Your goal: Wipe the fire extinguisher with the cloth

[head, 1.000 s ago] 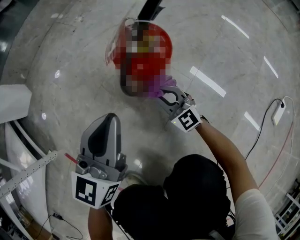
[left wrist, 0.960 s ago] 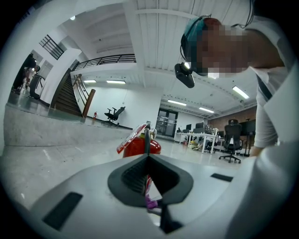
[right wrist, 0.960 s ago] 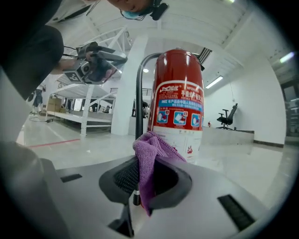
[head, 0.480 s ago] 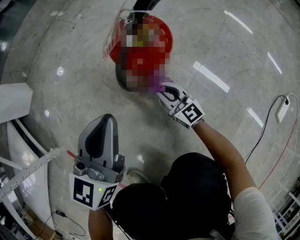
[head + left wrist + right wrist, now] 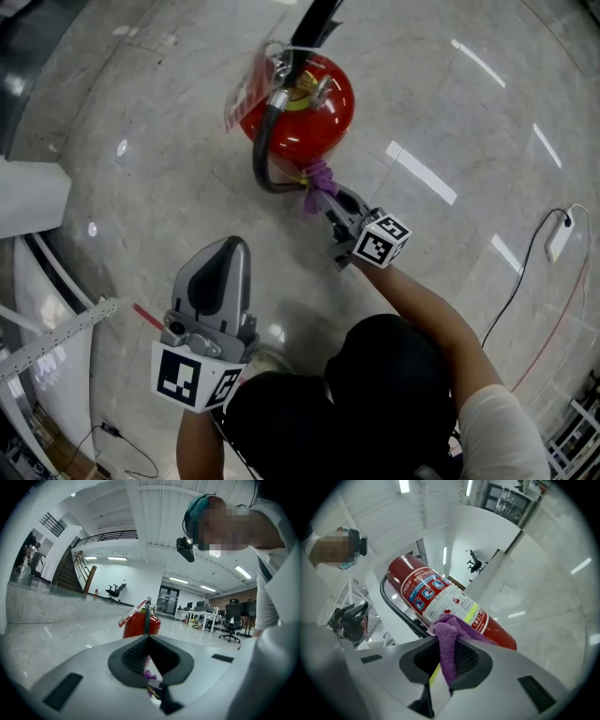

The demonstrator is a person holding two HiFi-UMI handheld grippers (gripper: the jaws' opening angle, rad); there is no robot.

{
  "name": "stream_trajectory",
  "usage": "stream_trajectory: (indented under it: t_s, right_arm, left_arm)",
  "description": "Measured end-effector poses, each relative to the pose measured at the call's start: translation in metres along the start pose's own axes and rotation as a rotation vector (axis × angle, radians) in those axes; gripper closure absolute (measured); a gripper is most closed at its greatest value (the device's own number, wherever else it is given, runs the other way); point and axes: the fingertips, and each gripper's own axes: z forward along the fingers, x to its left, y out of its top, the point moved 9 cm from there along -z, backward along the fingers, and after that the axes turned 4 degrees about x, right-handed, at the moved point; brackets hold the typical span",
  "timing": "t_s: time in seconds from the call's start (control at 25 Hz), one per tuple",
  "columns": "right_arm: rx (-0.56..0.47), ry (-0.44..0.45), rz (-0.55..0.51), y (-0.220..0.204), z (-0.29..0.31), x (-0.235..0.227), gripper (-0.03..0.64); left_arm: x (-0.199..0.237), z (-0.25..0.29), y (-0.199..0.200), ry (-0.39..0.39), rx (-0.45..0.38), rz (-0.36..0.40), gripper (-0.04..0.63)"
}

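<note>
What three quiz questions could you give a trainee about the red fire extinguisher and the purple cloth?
1. True or false: the left gripper clamps the fluffy purple cloth.
2. The curved rubber hose on the round red metal fire extinguisher is: A black, B green, C white?
3. Fill in: the extinguisher stands upright on the shiny pale stone ____.
Key: 1 false, the right gripper clamps it; 2 A; 3 floor.
</note>
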Motion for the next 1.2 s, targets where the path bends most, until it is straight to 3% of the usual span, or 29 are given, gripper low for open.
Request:
stream_trajectory:
  t_s: [0.08, 0.36, 0.68, 0.92, 1.2]
  right_arm:
    - [0.006, -0.016, 0.013, 0.005, -0.005, 0.003, 0.557]
    - [0.014, 0.005, -0.161, 0.069, -0.036, 0.056, 0.557]
    - [-0.045, 0.028, -0.215, 0.160, -0.063, 0.138, 0.557]
    - [-0.084, 0.071, -0.310, 0.218, -0.042, 0.215, 0.557]
    - [0.044, 0.111, -0.463, 0.234, 0.002, 0.246, 0.557]
  left_arm:
    - [0.001, -0.003, 0.002, -0.002, -0.007, 0.007, 0.589]
    - [0.009, -0.009, 0.011, -0.001, -0.057, -0.004, 0.589]
    - [0.013, -0.006, 0.030, -0.032, -0.087, -0.015, 0.589]
    - [0.016, -0.008, 0.051, -0.040, -0.128, 0.003, 0.589]
    - [0.020, -0.021, 0.067, -0.027, -0.171, 0.015, 0.589]
